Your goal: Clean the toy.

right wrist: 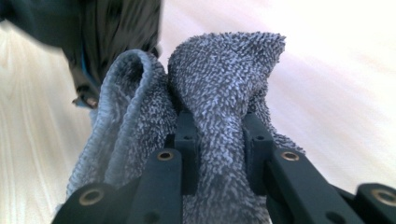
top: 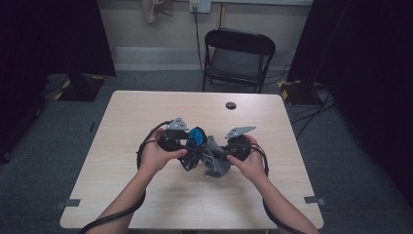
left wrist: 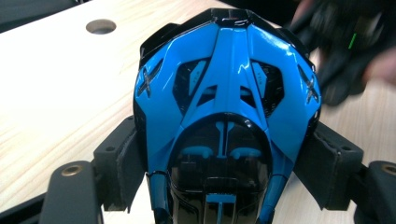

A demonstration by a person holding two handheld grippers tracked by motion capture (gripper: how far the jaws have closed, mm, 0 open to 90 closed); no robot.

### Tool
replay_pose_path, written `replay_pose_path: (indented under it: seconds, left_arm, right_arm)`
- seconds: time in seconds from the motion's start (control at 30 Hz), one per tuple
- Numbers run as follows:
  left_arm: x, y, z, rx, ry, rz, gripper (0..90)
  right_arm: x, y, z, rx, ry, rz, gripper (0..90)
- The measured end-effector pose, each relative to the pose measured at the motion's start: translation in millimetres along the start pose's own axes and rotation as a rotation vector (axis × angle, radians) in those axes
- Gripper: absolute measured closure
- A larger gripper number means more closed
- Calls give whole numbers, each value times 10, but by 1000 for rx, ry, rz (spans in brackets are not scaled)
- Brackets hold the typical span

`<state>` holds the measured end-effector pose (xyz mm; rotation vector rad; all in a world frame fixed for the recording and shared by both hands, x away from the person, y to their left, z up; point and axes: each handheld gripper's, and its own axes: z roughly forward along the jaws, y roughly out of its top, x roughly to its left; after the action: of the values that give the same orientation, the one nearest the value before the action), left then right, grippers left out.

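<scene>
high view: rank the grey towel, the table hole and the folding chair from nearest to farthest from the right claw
1. Towel: bunched in the right claw, which is shut on it, mid table.
2. Hole: in the tabletop, beyond the claw toward the far edge.
3. Chair: on the floor past the table's far edge, by the wall.

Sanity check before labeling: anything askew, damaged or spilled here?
Nothing stands out. The left tool grips the blue and black toy squarely, the right tool pinches a bunched grey towel, both above the table.
</scene>
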<state>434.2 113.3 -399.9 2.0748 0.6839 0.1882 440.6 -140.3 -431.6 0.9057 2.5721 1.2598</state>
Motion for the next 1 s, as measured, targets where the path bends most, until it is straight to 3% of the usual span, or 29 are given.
replay_pose_path:
  seconds: [0.2, 0.37, 0.53, 1.0]
  left_arm:
    - [-14, -15, 12, 13, -7, 5, 247]
    - [-34, -19, 72, 23, -18, 5, 247]
    - [-51, -13, 130, 28, -20, 10, 247]
    - [-51, 46, 122, 13, -22, 13, 247]
  right_arm:
    - [-136, 222, -346, -92, -33, 15, 730]
    - [-88, 390, -446, -135, -15, -4, 730]
    - [27, 416, -348, -123, 10, -26, 730]
    - [54, 187, -50, -33, 18, -23, 729]
